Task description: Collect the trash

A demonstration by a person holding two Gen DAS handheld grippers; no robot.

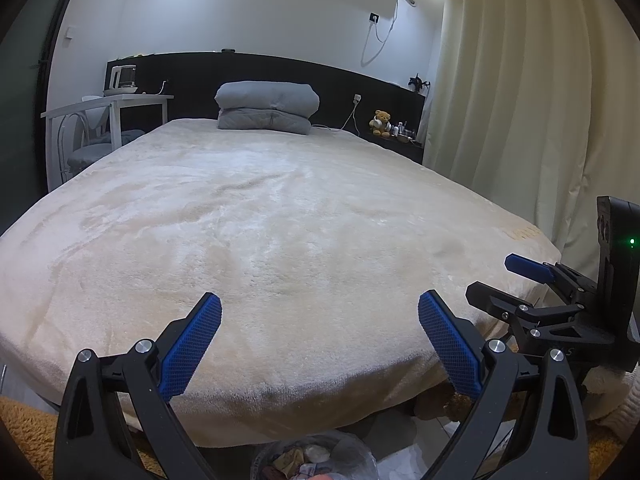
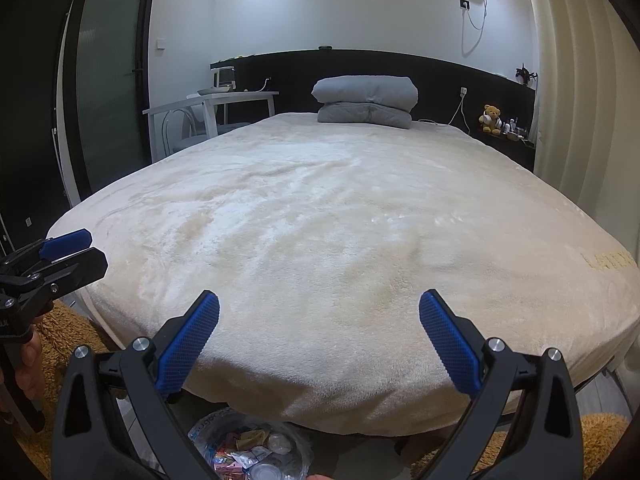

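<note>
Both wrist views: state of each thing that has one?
Left tongs: open, empty.
Right tongs: open, empty.
Clear plastic trash bag on the floor at the bed's foot: open, holding wrappers.
Cream plush bed cover: spread flat, bare.
Grey quilt: folded, stacked at the headboard.

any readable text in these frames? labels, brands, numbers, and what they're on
Gold lettering on the cream blanket at the bed's right edge: starts "LA", rest blurred.
Blue print on the clear trash bag below the bed: too small and crumpled to read.
Wrappers inside the bag: print unreadable.
Bottles by the teddy bear: too small.
Nothing else legible.
</note>
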